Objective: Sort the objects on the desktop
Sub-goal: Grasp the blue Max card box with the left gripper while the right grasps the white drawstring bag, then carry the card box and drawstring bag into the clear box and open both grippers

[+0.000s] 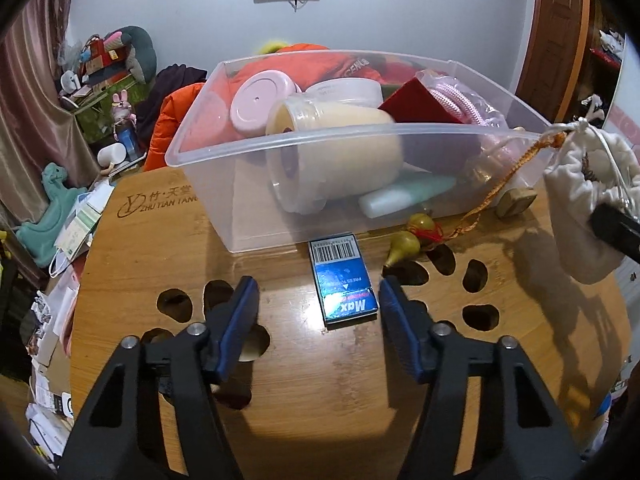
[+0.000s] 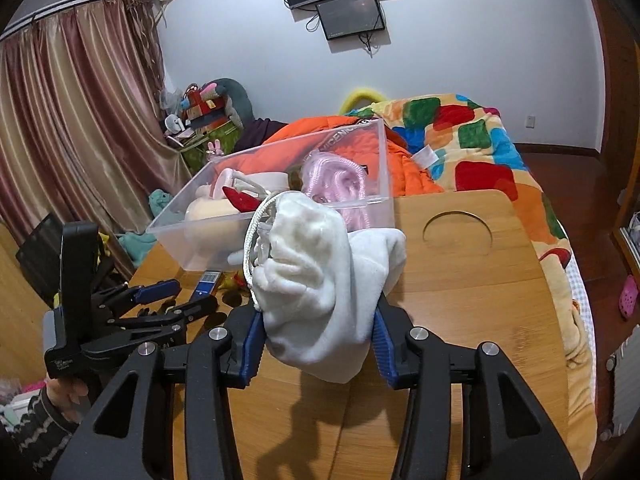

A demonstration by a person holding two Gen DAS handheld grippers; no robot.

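A clear plastic bin (image 1: 240, 152) stands on the wooden table (image 1: 300, 400), holding a paper roll (image 1: 340, 148), a pink lid, a red box and more. A blue box (image 1: 344, 284) lies in front of the bin, with golden gourd charms (image 1: 416, 236) on an orange cord to its right. My left gripper (image 1: 316, 308) is open above the table, just short of the blue box. My right gripper (image 2: 316, 320) is shut on a white drawstring pouch (image 2: 316, 272) and holds it in the air to the right of the bin (image 2: 280, 200). The pouch also shows in the left wrist view (image 1: 588, 208).
The table has several cut-out holes (image 1: 476, 276) and a round recess (image 2: 456, 232). A bed with an orange jacket (image 2: 332, 132) and a colourful blanket (image 2: 480, 148) lies behind. Clutter and papers fill the floor at the left (image 1: 72, 232).
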